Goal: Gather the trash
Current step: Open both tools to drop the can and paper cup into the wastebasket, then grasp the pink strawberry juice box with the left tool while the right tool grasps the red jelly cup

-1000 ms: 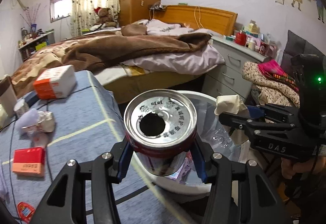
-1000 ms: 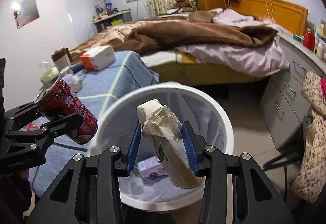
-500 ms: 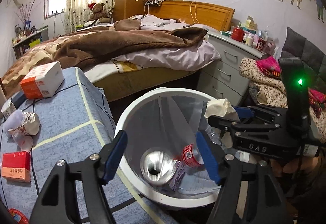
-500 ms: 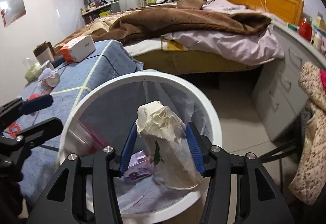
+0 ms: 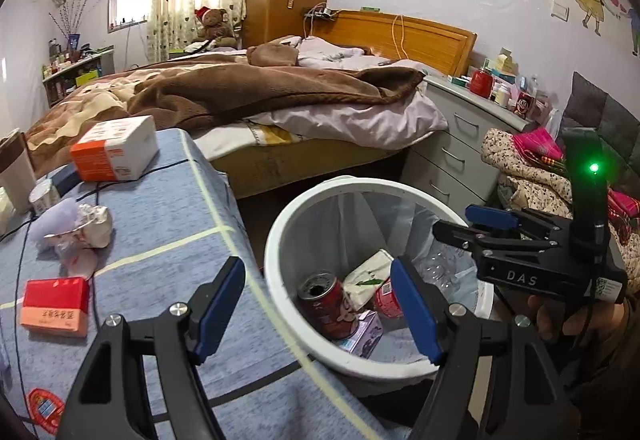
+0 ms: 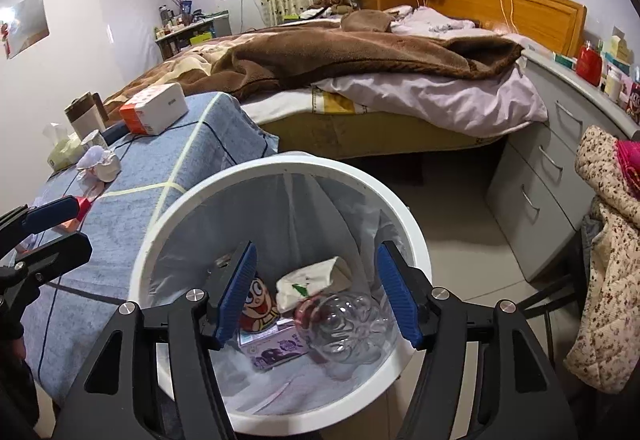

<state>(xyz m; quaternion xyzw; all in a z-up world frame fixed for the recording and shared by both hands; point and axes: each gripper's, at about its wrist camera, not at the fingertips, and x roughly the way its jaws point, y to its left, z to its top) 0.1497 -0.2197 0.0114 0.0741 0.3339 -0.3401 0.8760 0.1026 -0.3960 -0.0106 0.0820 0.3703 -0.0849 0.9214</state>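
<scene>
Trash bin (image 6: 416, 240), white with a clear liner, sits just beside the counter (image 5: 168, 240) edge and under both grippers. Left gripper (image 5: 318, 310): jaws wide apart, nothing between them, hanging over the bin rim on the counter side. Right gripper (image 6: 316, 294): jaws spread too, holding nothing, directly above the bin mouth.

Inside the bin: red can (image 5: 326, 302) upright-ish at 9 o'clock, crumpled white paper bag (image 6: 312, 280) lying at centre, clear plastic bottle (image 6: 352, 326) at 4 o'clock, purple carton (image 6: 276, 352) flat at the bottom, near 6 o'clock.

On the counter's blue cloth, left wrist view: red box (image 5: 54, 300) at 9 o'clock, near the gripper. Farther out, crumpled foil and tissue wad (image 5: 80, 226). Beyond that, orange-and-white tissue pack (image 5: 114, 154) at 11 o'clock, well apart from the bin.

Past the counter: bed (image 5: 280, 96) with brown blanket at 12 o'clock, grey drawer unit (image 6: 560, 176) at 2 o'clock.
</scene>
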